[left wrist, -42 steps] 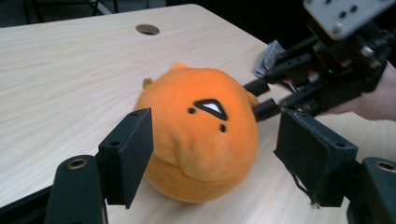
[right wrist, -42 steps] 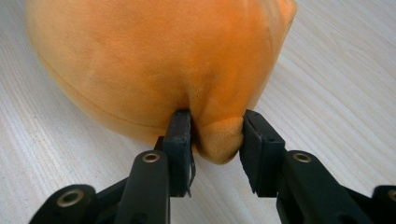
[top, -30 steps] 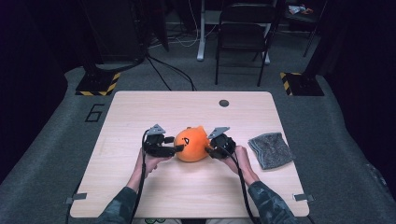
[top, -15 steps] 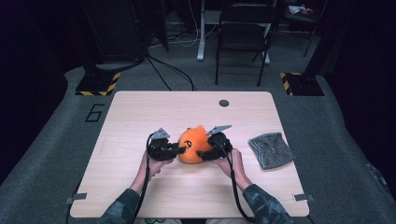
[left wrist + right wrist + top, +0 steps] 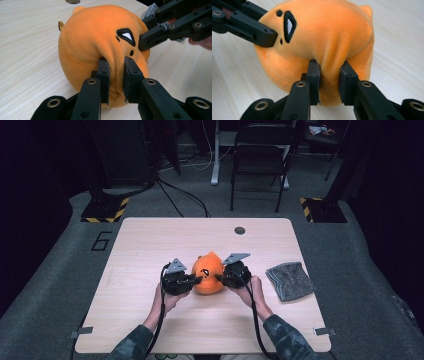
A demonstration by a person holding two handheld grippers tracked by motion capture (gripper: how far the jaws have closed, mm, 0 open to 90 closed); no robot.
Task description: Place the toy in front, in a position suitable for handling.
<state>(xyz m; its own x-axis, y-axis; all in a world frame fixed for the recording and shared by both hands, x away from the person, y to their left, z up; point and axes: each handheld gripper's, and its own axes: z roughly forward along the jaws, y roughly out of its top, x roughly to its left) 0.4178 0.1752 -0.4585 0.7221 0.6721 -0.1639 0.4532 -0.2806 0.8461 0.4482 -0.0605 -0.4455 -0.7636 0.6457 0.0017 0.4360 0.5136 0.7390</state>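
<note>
You hold the round orange plush toy with a black-and-white stitched eye [image 5: 208, 274] between your two grippers, near the middle of the pale wooden table [image 5: 150, 240]. It rests on the tabletop, a little closer to your edge than to the far edge.

Your left gripper [image 5: 114, 67] has just been closing, and now its two black jaws pinch a fold of the orange fabric on the toy's left side; the plush bulges between the pads. In the high view this gripper [image 5: 196, 280] touches the toy from the left.

Your right gripper [image 5: 329, 70] has also just been closing, and its jaws squeeze a ridge of the fabric on the opposite side. In the high view it [image 5: 220, 277] meets the toy from the right.

A grey folded knitted cloth [image 5: 288, 280] lies on the table to the right, well apart from the toy. A small dark round hole [image 5: 239, 230] sits near the far edge.
</note>
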